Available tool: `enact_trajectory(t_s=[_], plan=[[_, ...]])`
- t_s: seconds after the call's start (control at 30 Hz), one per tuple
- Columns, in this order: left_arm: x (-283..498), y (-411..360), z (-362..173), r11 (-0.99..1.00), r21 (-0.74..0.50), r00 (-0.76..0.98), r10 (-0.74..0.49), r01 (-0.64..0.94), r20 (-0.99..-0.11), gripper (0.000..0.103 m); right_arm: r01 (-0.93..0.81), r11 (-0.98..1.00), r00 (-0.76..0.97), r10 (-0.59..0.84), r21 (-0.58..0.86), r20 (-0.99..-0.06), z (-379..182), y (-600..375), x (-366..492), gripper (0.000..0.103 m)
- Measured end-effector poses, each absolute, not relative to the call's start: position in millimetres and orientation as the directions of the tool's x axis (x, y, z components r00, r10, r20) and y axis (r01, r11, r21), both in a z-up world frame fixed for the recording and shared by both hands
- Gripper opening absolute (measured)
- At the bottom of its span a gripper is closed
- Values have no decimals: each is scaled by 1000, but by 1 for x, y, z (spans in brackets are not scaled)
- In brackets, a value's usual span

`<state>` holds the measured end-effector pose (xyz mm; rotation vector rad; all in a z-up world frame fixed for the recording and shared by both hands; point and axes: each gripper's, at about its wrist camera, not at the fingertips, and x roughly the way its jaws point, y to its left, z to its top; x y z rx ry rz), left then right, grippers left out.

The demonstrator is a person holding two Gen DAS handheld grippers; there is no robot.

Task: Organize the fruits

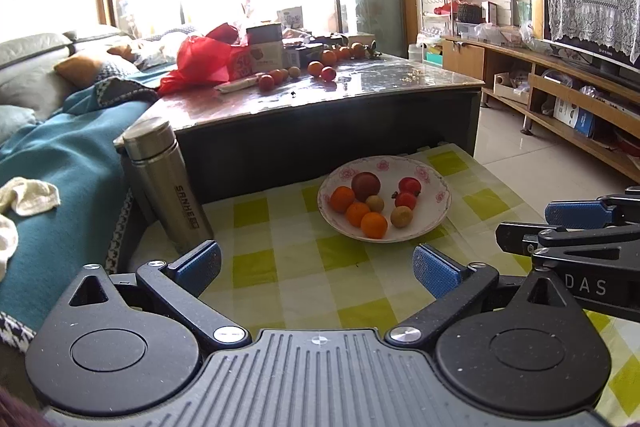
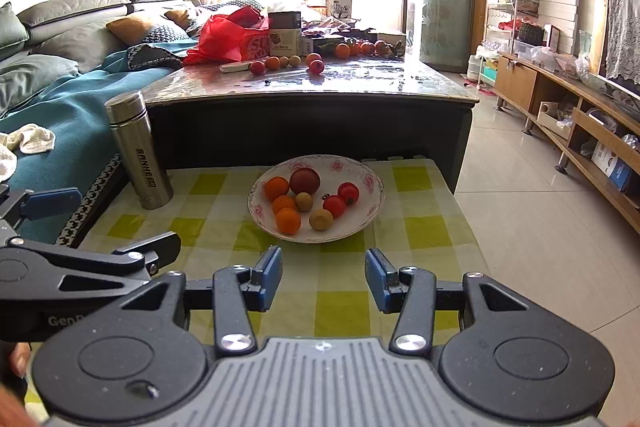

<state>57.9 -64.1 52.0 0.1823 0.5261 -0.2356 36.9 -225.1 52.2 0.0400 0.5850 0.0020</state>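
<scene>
Both wrist cameras face the fruit plate point(image 1: 434, 215) nearby.

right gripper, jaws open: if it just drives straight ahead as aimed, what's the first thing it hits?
Most likely the near rim of the plate, which lies directly ahead of the open right gripper on the checked cloth. Only bare cloth lies between. Depth is unclear; a low path would rub the cloth first.

You have the plate point(image 2: 372, 183) of fruit point(image 2: 308, 201) near the far edge of the bench point(image 2: 420, 227), about midway along it, and the flask point(image 2: 138, 151) stands upright at the far left corner. Behind the bench sits the coffee table point(image 2: 360, 83), with more fruit point(image 2: 316, 65) toward its far left. The sofa point(image 2: 60, 95) lies left of both.
</scene>
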Motion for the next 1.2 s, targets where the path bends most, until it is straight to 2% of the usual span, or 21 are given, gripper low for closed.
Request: enact_trajectory(t_s=[0.47,0.9,1.2], plan=[[40,-56,44,956,43,809,-220,289,-544,103,22,999,828,2,36,-560,48,-223,10,50],[32,-56,34,961,59,796,-188,270,-575,103,28,999,807,3,43,-591,39,-220,-9,50],[29,-57,34,962,68,804,-181,265,-566,103,7,999,807,21,46,-591,38,-215,-16,51]])
